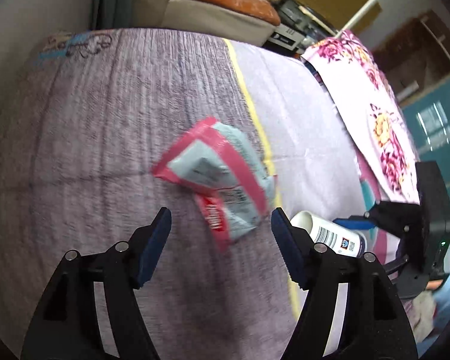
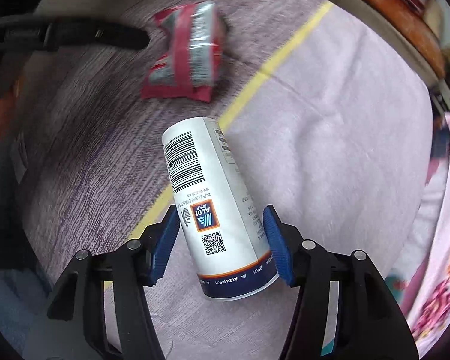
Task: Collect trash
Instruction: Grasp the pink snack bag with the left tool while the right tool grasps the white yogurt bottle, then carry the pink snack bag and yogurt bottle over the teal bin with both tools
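On the white can (image 2: pixel 216 210) we read "ALDI" in a blue and orange logo box, and again repeated along the dark blue band near its wide end. Beside the logo we make out the web address "www.aldi.cn", next to a barcode, with a QR code on the logo's other side. Small Chinese print runs along the can, too fine for us to read. The red and silver wrapper (image 2: pixel 186 51) carries white lettering, but blur keeps us from reading it.
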A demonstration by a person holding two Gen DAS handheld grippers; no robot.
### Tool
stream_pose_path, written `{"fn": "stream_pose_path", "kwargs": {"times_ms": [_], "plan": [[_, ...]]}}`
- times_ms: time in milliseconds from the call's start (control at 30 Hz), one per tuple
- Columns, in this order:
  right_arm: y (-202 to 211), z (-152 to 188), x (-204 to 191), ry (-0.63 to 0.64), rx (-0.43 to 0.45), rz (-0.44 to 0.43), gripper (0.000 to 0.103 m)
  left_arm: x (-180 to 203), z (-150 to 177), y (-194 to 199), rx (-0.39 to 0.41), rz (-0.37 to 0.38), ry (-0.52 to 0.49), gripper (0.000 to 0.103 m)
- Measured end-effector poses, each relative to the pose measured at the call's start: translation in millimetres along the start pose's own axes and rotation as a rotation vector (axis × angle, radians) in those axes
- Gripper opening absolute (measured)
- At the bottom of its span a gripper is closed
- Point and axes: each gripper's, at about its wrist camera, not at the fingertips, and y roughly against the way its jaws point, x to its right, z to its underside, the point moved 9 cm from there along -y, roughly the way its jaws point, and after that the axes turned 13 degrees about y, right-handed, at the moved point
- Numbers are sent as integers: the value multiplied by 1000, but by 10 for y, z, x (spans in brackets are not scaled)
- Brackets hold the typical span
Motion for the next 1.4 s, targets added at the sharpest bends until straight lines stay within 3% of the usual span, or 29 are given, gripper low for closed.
{"fn": "stream_pose_path", "kwargs": {"times_ms": [67,267,467,500,567,700,900,1200,1400], "plan": [[43,77,112,-72,39,-13,54,31,-36,-43,26,-22,43,79],[155,279,458,-258,153,-55,53,110,-148,-269,56,-81,180,79],[336,316,737,-346,234,-44,51,225,-228,-439,108,-182,167,79],[394,348,813,-360,246,-46,51,206,-224,-439,112,-207,155,77],[428,401,871,-383,270,-53,51,213,-227,-451,128,-266,121,54],[530,531,1015,-410,287,-94,50,268,-178,-413,153,-304,88,45],[582,693,1065,-490,334,-142,50,380,20,-301,151,-280,32,42],[392,720,1055,-462,254,-130,50,534,260,-275,123,-240,-22,42],[457,748,1076,-506,306,-165,49,610,317,-152,144,-239,-51,42]]}}
